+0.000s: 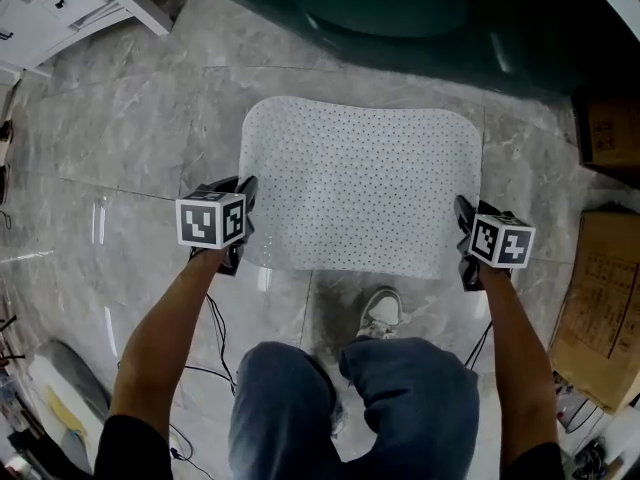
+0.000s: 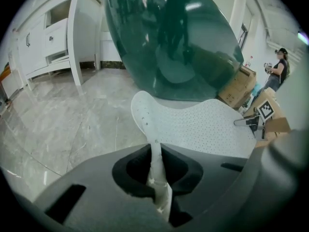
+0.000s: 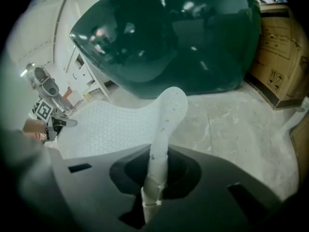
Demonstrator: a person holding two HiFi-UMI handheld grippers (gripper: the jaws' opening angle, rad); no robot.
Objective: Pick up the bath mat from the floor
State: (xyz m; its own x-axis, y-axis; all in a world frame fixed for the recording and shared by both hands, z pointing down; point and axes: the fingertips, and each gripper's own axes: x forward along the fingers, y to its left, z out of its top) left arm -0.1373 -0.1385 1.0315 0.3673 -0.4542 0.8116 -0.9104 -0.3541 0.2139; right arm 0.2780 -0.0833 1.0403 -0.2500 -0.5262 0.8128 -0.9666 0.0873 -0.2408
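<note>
You have the white, perforated rubbery bath mat (image 1: pixel 360 183) by its two near corners. Your left gripper (image 1: pixel 243 200) has its jaws closed tight on the left corner, with the thin edge of the mat pinched upright between the pads. Your right gripper (image 3: pixel 153 180) is clamped the same way on the right corner. Neither gripper has hold of anything else.

The mat spreads away from you over the grey marble-pattern tiled floor (image 1: pixel 120 138), and its far edge lies close to the dark green glossy tub (image 1: pixel 400 8). From above it looks as though the near edge is raised while the far edge may be resting on the tiles, but the head view is too flat to be sure.

The step in hand is the lift itself. To do it well, raise both hands together and level, so the sheet hangs evenly and neither corner takes all the weight. Keep the grippers as far apart as they are now (a slack middle would sag and drag). The mat looks floppy and the bite on each corner is narrow, so I'd go smoothly, without jerks that could pull an edge out of the pads. Draw it slightly toward yourself as it rises, clear of the tub, and mind your own white shoe (image 1: pixel 382 313) just beneath the near edge.
</note>
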